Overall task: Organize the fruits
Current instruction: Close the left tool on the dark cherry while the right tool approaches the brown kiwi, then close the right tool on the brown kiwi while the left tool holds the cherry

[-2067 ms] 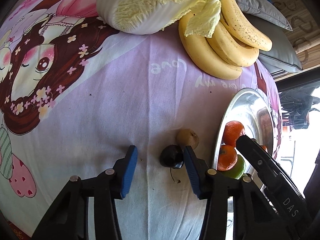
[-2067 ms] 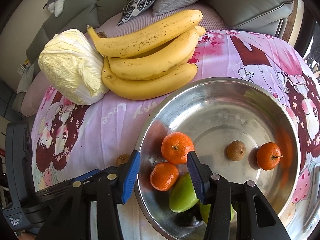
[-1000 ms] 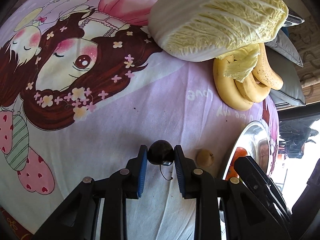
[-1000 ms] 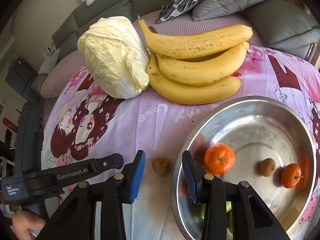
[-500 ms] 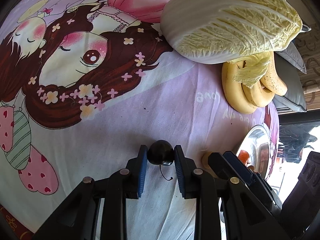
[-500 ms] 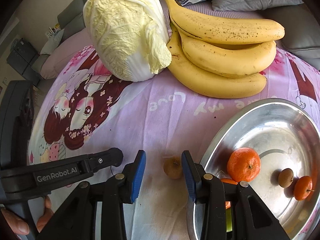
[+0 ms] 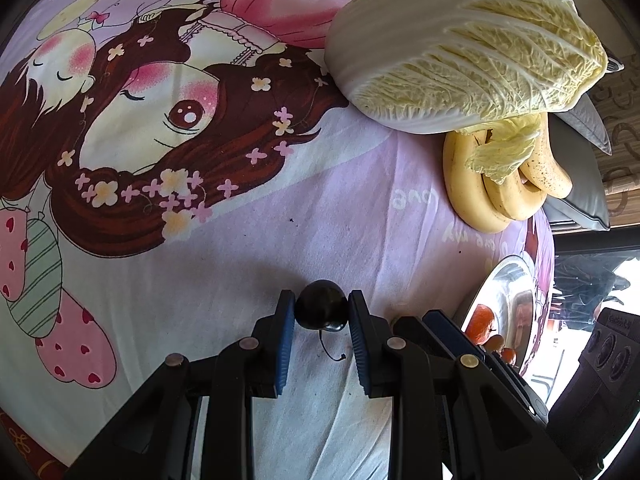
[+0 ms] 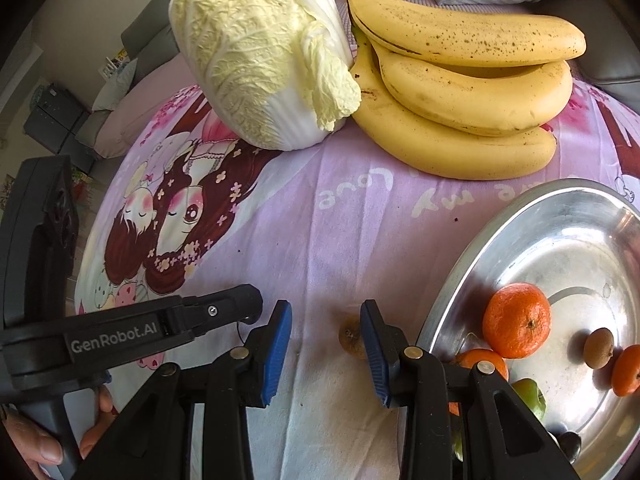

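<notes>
Hiding small brown fruit point(image 8: 352, 336) partly: right hand-held gripper point(image 8: 326, 346)

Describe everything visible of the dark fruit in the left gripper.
The dark fruit is small, round, near black and glossy, with a thin curved stem hanging below it. The left gripper is shut on it, its blue pads pressing both sides. It sits just over the cloth; whether it touches the cloth cannot be told.
</notes>
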The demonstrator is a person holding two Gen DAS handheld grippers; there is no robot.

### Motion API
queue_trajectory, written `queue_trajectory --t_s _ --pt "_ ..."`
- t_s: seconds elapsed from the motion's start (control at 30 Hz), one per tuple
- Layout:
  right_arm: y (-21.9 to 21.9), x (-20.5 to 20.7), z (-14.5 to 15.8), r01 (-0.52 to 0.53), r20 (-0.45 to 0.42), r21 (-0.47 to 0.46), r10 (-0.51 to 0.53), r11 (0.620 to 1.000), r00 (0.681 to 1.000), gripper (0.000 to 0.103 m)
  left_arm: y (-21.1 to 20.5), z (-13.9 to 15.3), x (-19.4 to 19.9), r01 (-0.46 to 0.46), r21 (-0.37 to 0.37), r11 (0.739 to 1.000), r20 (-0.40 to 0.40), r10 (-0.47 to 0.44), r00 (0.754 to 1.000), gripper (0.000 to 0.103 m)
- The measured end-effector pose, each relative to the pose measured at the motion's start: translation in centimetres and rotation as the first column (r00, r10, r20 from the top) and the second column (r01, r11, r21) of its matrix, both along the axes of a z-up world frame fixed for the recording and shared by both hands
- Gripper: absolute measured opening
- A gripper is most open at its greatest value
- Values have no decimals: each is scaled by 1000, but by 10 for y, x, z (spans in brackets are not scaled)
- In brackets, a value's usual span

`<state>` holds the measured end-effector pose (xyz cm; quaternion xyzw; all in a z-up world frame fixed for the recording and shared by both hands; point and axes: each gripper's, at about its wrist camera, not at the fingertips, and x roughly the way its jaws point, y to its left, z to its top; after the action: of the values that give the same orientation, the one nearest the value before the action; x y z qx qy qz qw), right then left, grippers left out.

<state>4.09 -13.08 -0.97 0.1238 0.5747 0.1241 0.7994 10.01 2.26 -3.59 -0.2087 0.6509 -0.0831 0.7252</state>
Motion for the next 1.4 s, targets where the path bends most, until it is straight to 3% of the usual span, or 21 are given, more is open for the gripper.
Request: queue_trajectory --t_s 0.23,0.4,0.83,0.93,1.23,1.4 --pt "6 -1 -1 -8 8 -98 9 995 1000 38 -1 -1 -1 -9 4 1000 -2 9 1000 28" --pt "21 -2 -2 -44 20 -228 50 973 999 38 0 0 -1 -13 1 1000 -1 13 1000 28" --pt "41 -4 -7 -99 39 -376 123 921 992 38 1 1 -6 -23 -19 1000 -1 23 1000 28" --pt "41 -3 -8 -94 42 -390 120 916 992 30 1 1 -6 -24 -19 1000 -1 24 1000 28" --pt "35 0 -9 -95 28 -354 112 930 993 26 1 1 -7 -27 -24 999 1 27 1000 28" --pt "13 3 -1 -77 14 -171 81 982 997 26 3 2 -7 -29 -29 999 1 29 1000 28"
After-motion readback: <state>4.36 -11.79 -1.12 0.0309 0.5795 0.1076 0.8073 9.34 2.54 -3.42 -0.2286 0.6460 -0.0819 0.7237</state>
